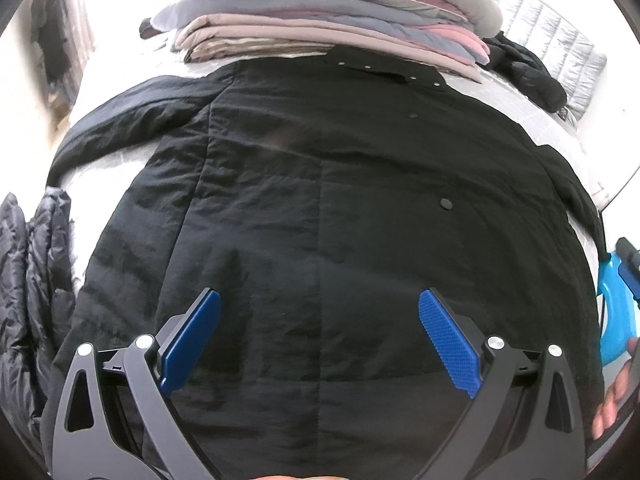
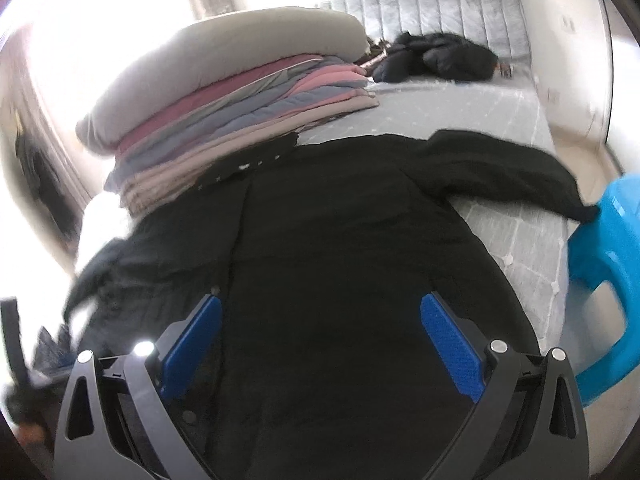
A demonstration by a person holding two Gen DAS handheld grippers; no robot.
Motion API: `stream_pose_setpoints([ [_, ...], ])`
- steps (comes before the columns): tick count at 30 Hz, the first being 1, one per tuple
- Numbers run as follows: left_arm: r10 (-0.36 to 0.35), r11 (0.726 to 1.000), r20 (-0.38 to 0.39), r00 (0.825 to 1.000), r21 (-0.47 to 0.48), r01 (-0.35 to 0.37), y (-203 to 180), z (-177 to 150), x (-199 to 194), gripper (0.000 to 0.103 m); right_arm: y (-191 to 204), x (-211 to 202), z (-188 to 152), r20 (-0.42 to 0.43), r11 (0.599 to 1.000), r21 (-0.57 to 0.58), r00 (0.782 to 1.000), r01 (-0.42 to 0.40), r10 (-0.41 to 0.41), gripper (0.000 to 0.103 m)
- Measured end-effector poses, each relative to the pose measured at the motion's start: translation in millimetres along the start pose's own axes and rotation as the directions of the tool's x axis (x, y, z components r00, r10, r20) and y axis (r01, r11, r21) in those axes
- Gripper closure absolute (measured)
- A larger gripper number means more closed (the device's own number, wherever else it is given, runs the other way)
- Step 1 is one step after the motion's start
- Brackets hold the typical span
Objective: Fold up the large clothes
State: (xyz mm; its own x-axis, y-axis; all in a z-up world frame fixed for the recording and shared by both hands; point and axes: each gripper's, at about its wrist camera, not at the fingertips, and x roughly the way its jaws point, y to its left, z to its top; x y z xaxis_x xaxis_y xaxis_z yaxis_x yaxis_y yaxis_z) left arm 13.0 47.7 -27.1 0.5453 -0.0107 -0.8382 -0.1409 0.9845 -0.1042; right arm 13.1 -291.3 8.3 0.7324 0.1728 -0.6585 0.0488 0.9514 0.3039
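Note:
A large black padded coat [image 1: 320,200] lies spread flat on the bed, collar with snaps at the far end, sleeves out to both sides. It also fills the right wrist view [image 2: 340,260], with one sleeve [image 2: 500,168] stretched right. My left gripper [image 1: 319,300] is open and empty, hovering over the coat's lower part. My right gripper [image 2: 320,306] is open and empty above the coat's lower part. Part of the right gripper's blue body [image 1: 618,308] shows at the right edge of the left wrist view.
A tall stack of folded quilts [image 1: 328,28] sits just past the collar; it also shows in the right wrist view [image 2: 240,120]. A dark puffy jacket [image 1: 36,280] lies at the left. Another black garment [image 2: 440,58] lies by the headboard. A blue plastic stool [image 2: 608,272] stands at the bed's right.

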Motion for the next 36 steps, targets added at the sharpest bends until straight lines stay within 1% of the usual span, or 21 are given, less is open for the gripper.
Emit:
stream_pose_setpoints([
  [2,-0.013,1.000,-0.014,1.000,-0.013,0.013,3.5,0.4,2.9,0.007,-27.3,4.0,13.7,-0.028,0.995,0.090,0.998,-0.051,0.054,0.007],
  [4,-0.016,1.000,-0.018,1.000,-0.019,0.016,5.6,0.3,4.2,0.007,-68.7,8.9,30.4,-0.046,0.977,0.203,0.996,-0.071,0.082,0.007],
  [6,-0.022,1.000,-0.017,1.000,-0.017,0.022,6.5,1.1,3.6,0.007,-101.1,13.6,41.1,-0.060,0.964,0.261,0.996,-0.048,0.066,0.007],
  [8,-0.016,1.000,-0.011,1.000,-0.001,0.016,6.8,1.7,2.9,0.007,-134.6,23.6,47.1,-0.128,0.951,0.307,0.990,-0.018,0.060,0.007],
  [10,0.005,1.000,-0.008,1.000,0.011,-0.005,9.6,1.7,4.0,0.007,-150.2,31.5,45.3,-0.192,0.951,0.310,0.978,-0.016,0.079,0.007],
  [11,0.016,1.000,-0.013,1.000,0.008,-0.016,13.2,1.6,5.9,0.007,-157.5,33.6,43.2,-0.213,0.957,0.289,0.975,-0.002,0.066,0.007],
  [13,0.014,1.000,-0.028,1.000,-0.017,-0.015,21.6,1.6,8.5,0.007,-171.5,36.7,39.4,-0.231,0.958,0.288,0.971,0.012,0.057,0.007],
  [16,0.014,0.999,-0.030,0.999,-0.048,-0.016,33.6,3.6,8.7,0.007,-193.9,41.1,37.5,-0.241,0.937,0.350,0.967,0.004,0.086,0.007],
  [17,0.019,0.998,-0.024,1.000,-0.055,-0.020,37.6,5.0,7.2,0.007,-185.8,41.6,35.7,-0.248,0.943,0.331,0.962,-0.028,0.115,0.007],
  [20,0.023,0.996,-0.003,1.000,-0.089,-0.023,51.3,10.4,0.8,0.007,-138.6,45.1,33.0,-0.283,0.978,0.173,0.945,-0.116,0.162,0.007],
  [22,0.024,0.992,0.013,1.000,-0.122,-0.022,62.5,14.1,-4.7,0.007,-112.1,52.7,31.5,-0.307,0.978,0.118,0.931,-0.169,0.198,0.007],
  [24,0.026,0.988,0.029,0.999,-0.154,-0.021,73.5,16.8,-10.0,0.007,-78.2,64.3,27.5,-0.351,0.958,0.078,0.891,-0.277,0.287,0.007],
  [25,0.027,0.985,0.035,0.999,-0.171,-0.021,79.9,17.9,-12.1,0.007,-61.9,72.3,24.4,-0.382,0.942,0.076,0.863,-0.326,0.330,0.007],
  [26,0.028,0.984,0.037,0.999,-0.179,-0.021,83.8,18.1,-12.5,0.007,-38.8,82.4,18.2,-0.433,0.921,0.074,0.820,-0.381,0.374,0.007],
  [27,0.034,0.983,0.034,0.999,-0.181,-0.027,87.6,18.0,-11.2,0.007,-14.8,90.0,11.0,-0.473,0.906,0.053,0.789,-0.419,0.392,0.007],
  [28,0.044,0.984,0.022,0.999,-0.176,-0.039,90.3,17.3,-8.4,0.007,6.2,93.2,5.2,-0.497,0.903,0.007,0.782,-0.430,0.376,0.007],
  [29,0.054,0.984,0.006,0.999,-0.168,-0.052,92.3,15.8,-4.5,0.007,15.9,91.0,3.6,-0.499,0.906,-0.031,0.793,-0.421,0.351,0.007],
  [30,0.063,0.985,-0.014,0.998,-0.159,-0.064,95.0,13.9,-0.1,0.007,21.8,87.8,6.1,-0.479,0.913,-0.066,0.815,-0.403,0.325,0.007],
  [32,0.066,0.985,-0.045,0.997,-0.158,-0.073,104.6,9.4,6.7,0.007,-1.0,74.6,21.4,-0.397,0.926,-0.025,0.854,-0.376,0.336,0.007],
  [34,0.051,0.982,-0.051,0.997,-0.179,-0.060,113.9,7.2,7.4,0.007,-52.7,63.7,42.1,-0.294,0.951,0.093,0.905,-0.294,0.308,0.007],
  [36,0.038,0.978,-0.052,0.998,-0.204,-0.048,120.0,5.9,7.2,0.007,-134.4,49.4,56.4,-0.187,0.929,0.299,0.942,-0.217,0.279,0.007],
])
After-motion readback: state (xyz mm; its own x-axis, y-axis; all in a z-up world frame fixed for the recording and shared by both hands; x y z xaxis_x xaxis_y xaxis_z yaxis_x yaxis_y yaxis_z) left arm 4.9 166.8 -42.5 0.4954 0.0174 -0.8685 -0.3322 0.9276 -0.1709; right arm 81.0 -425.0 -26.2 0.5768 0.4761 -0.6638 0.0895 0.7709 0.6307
